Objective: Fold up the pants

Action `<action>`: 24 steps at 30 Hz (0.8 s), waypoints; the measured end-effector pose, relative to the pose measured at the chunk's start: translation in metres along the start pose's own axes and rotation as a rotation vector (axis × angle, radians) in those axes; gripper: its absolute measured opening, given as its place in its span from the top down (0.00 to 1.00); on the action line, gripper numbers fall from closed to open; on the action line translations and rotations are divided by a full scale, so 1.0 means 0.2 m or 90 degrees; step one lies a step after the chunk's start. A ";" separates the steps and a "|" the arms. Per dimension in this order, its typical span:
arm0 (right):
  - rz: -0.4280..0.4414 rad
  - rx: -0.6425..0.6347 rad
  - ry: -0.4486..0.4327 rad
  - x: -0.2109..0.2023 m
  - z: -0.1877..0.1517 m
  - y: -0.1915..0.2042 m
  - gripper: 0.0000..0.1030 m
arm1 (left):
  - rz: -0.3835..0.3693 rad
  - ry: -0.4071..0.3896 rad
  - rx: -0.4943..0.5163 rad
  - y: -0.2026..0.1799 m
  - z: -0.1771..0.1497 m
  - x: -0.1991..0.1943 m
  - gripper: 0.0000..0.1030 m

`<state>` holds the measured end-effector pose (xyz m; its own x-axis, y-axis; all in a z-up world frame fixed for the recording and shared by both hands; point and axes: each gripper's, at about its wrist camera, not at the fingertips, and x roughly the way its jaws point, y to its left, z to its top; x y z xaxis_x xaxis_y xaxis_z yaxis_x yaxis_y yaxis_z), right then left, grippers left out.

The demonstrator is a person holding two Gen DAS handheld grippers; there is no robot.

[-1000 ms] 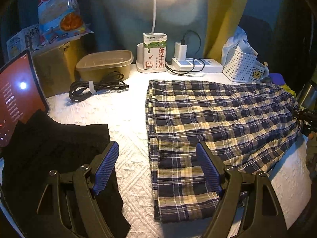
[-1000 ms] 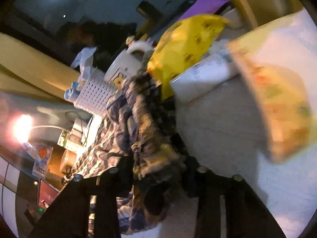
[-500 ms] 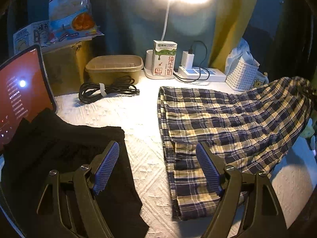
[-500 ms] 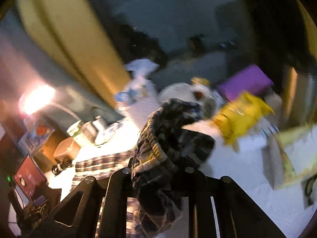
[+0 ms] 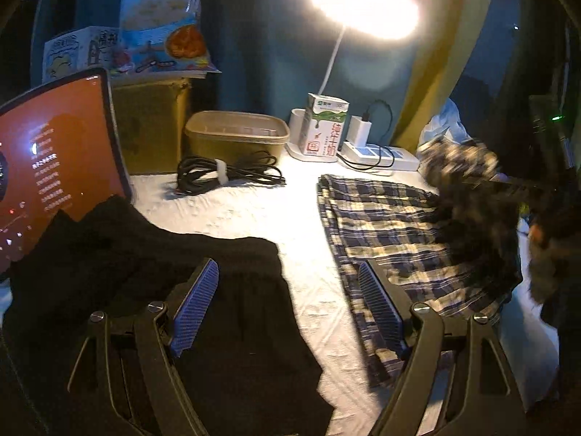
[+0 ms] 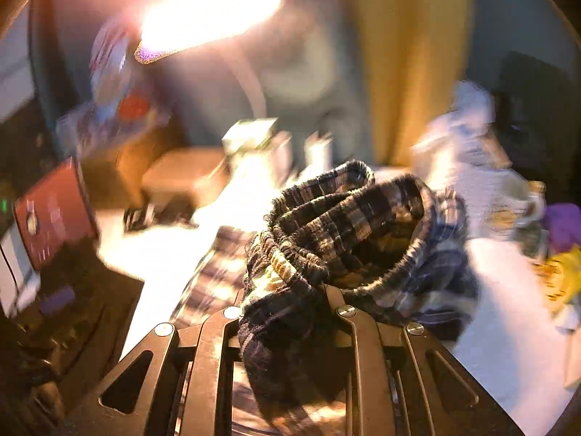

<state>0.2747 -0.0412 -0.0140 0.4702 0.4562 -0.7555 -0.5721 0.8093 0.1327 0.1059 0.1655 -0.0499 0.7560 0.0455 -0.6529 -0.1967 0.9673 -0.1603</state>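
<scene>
The plaid pants lie on the white textured cloth, their leg ends toward my left gripper. My right gripper is shut on the bunched elastic waistband and holds it lifted over the legs; in the left wrist view it shows blurred at the right. My left gripper is open and empty, low over the cloth, between the plaid pants and a black garment.
A tablet stands at the left. At the back are a coiled black cable, a tan container, a milk carton, a power strip and a lit lamp.
My right gripper has lifted the waistband off the table and swung it up and leftward over the legs. My left gripper has drifted left, still open.
</scene>
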 end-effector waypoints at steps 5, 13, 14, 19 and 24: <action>0.050 -0.041 0.104 0.27 -0.11 0.23 0.78 | 0.009 0.010 -0.002 0.06 -0.01 0.01 0.23; 0.153 -0.073 0.117 0.23 -0.15 0.30 0.31 | 0.012 0.008 0.000 0.04 0.06 0.05 0.23; 0.153 -0.069 0.109 0.20 -0.15 0.28 0.31 | 0.011 0.006 0.003 0.02 0.07 0.05 0.23; 0.130 -0.028 0.054 0.03 -0.15 0.03 0.31 | -0.024 0.006 0.046 -0.16 0.15 0.11 0.23; 0.059 0.033 0.010 -0.07 -0.16 -0.29 0.31 | -0.089 0.039 0.089 -0.39 0.20 0.26 0.23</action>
<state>0.2795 -0.1070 -0.0324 0.4061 0.5239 -0.7487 -0.5771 0.7823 0.2344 0.1852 0.1031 -0.0406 0.7301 -0.1023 -0.6756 -0.0013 0.9885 -0.1511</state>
